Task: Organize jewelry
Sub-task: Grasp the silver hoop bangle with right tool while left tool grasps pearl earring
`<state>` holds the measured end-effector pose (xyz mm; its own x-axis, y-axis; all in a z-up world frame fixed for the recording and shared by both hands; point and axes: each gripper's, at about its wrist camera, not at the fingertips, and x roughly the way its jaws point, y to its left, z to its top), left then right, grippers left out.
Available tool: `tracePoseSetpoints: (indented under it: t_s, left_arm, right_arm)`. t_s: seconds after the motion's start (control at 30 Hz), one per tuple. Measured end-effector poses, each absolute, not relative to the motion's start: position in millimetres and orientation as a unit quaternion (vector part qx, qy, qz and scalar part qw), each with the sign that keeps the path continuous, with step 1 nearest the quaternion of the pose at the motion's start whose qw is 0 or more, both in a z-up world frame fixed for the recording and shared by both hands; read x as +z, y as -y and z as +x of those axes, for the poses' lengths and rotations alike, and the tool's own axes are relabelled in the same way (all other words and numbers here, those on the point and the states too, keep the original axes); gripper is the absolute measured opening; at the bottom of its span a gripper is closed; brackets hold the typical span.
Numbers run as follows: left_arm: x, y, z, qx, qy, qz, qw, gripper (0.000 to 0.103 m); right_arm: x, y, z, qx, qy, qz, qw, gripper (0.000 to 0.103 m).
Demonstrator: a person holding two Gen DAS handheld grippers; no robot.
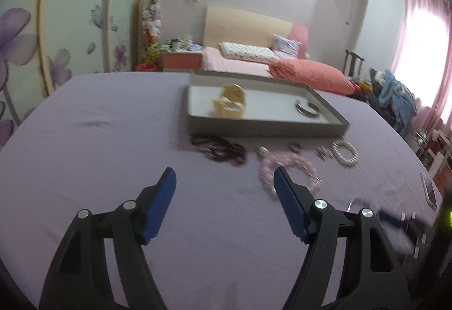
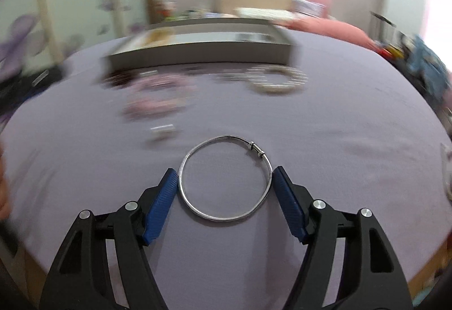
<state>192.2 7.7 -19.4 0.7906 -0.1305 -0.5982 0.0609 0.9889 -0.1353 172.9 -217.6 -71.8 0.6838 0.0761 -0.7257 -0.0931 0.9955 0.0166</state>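
Right gripper (image 2: 225, 177) clasps a thin silver bangle (image 2: 224, 178), a plain hoop with two small beads at one o'clock, over purple cloth (image 2: 339, 140). Left gripper (image 1: 225, 178) gapes, holding nothing. Grey tray (image 2: 197, 51) sits at twelve o'clock.

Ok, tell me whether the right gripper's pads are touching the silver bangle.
Touching. The right wrist view shows both blue pads against the silver bangle's opposite sides.
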Motion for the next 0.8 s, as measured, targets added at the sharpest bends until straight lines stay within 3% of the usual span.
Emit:
tracePoseSetpoints:
  t_s: [0.43,0.8]
  left_arm:
    - [-53.6,92.5,207.9,-0.133,-0.391,0.006,0.911,0.069]
    - [-71.4,121.4,228.5,-0.125,-0.425,0.021,0.896,0.040]
  right_arm:
    - [-66.8,316.8,247.3,-0.036,-0.428,0.035,0.902,0.070]
    - [-68.5,318.2,241.7,-0.030,-0.424,0.030,0.905,0.070]
